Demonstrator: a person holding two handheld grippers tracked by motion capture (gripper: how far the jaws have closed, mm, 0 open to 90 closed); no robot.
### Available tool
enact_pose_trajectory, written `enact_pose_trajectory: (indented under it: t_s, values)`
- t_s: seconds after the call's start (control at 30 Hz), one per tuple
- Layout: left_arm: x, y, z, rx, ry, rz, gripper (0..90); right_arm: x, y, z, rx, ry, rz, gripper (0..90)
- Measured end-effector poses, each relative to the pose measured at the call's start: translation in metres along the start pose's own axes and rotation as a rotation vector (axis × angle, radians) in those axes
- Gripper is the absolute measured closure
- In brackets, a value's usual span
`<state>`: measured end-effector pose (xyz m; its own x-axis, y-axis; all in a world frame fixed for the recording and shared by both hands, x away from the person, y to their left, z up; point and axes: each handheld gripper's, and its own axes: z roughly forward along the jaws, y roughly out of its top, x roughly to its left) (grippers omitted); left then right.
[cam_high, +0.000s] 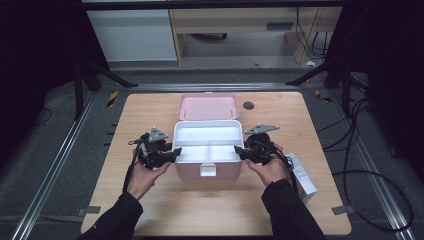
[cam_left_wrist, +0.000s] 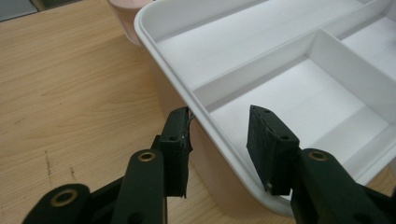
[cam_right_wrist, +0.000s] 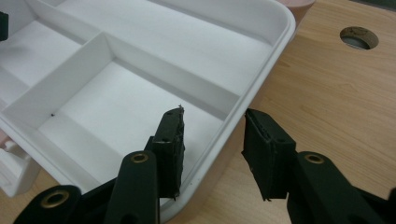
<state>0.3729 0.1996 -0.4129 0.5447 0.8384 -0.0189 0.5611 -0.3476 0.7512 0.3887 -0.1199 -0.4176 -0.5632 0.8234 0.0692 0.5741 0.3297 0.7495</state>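
The left gripper (cam_left_wrist: 219, 140) straddles the left rim of the white tray (cam_high: 207, 134), one jaw outside and one inside, spread, with the pads seemingly clear of the plastic, though the outer one is too close to call. The right gripper (cam_right_wrist: 212, 147) straddles the right rim the same way, jaws apart. The tray sits in the pink box (cam_high: 190, 171) near the tabletop's (cam_high: 150, 200) middle, its lid (cam_high: 207, 107) open toward the far edge. A white carton (cam_high: 305, 177) lies by the right edge.

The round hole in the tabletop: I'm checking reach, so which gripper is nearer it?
Right. The right gripper straddles the white tray's right rim, on the hole's side; the left gripper straddles the far rim.
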Motion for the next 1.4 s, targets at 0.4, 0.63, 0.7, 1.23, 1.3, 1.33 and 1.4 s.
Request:
enact_pose_trajectory:
  t_s: [0.4,0.63,0.7,1.23,1.3,1.33,1.4]
  values:
    - [0.012,0.01,-0.02,-0.055,0.005,0.041,53.2,-0.009,0.006,-0.017,-0.083,0.023,-0.01,48.7]
    - [0.024,0.022,-0.033,-0.096,-0.037,0.118,50.2,-0.02,0.017,-0.033,-0.157,0.065,-0.046,38.3]
    - [0.027,0.027,-0.035,-0.111,-0.079,0.131,49.2,-0.023,0.02,-0.037,-0.172,0.075,-0.048,36.6]
    - [0.046,0.069,-0.03,-0.044,-0.24,0.333,43.9,-0.037,0.056,-0.054,-0.199,0.087,-0.159,33.7]
    - [0.047,0.075,-0.029,-0.03,-0.261,0.344,44.2,-0.037,0.06,-0.053,-0.187,0.098,-0.186,33.6]
    - [0.047,0.077,-0.027,-0.02,-0.267,0.352,44.8,-0.038,0.061,-0.052,-0.18,0.102,-0.199,33.8]
    - [0.048,0.08,-0.023,0.026,-0.268,0.39,46.3,-0.038,0.065,-0.048,-0.155,0.104,-0.243,35.4]
